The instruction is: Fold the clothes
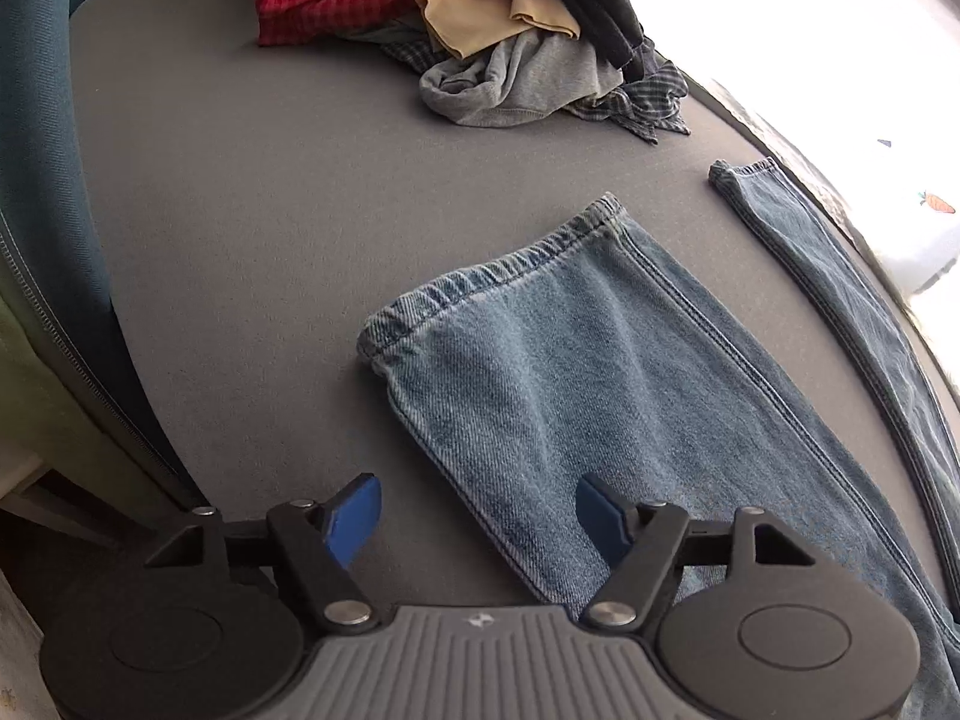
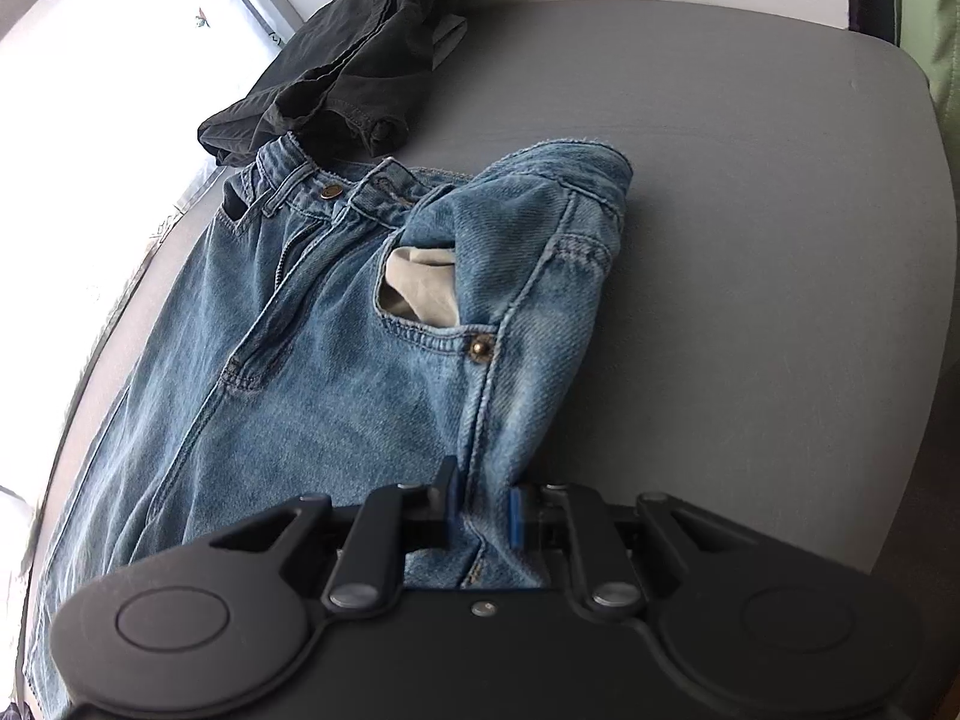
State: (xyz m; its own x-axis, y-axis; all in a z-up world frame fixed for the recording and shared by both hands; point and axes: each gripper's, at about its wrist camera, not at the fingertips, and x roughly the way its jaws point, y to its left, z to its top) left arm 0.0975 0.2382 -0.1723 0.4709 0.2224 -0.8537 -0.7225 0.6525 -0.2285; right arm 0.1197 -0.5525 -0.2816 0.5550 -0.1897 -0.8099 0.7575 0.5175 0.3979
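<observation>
The blue jeans (image 2: 336, 324) lie front-up across the grey bench (image 2: 750, 228), waistband toward the upper middle of the right wrist view with the pocket lining showing pale, and the two legs running off toward the left wrist view, where one hem (image 1: 498, 276) sits mid-frame and the other hem (image 1: 744, 171) lies at the right, well apart from it. The right tongs (image 2: 483, 510) are nearly closed and pinch a raised ridge of denim along the side seam at the hip, low in the frame. The left tongs (image 1: 480, 516) stand partly open at the bottom of the left wrist view, with nothing between the blue pads; the edge of the nearer leg lies just beneath the right-hand pad. The step in hand looks like bringing one half over the other lengthwise; to do it well, the left tongs should take the leg's outer seam near the hem, so both grips lift the same edge together and the seams line up without dragging the cloth. A pile of unfolded clothes (image 1: 480, 42) sits at the upper middle of the left view, a dark garment (image 2: 354, 54) touches the waistband at upper left of the right view, and bright window light washes out the far side
</observation>
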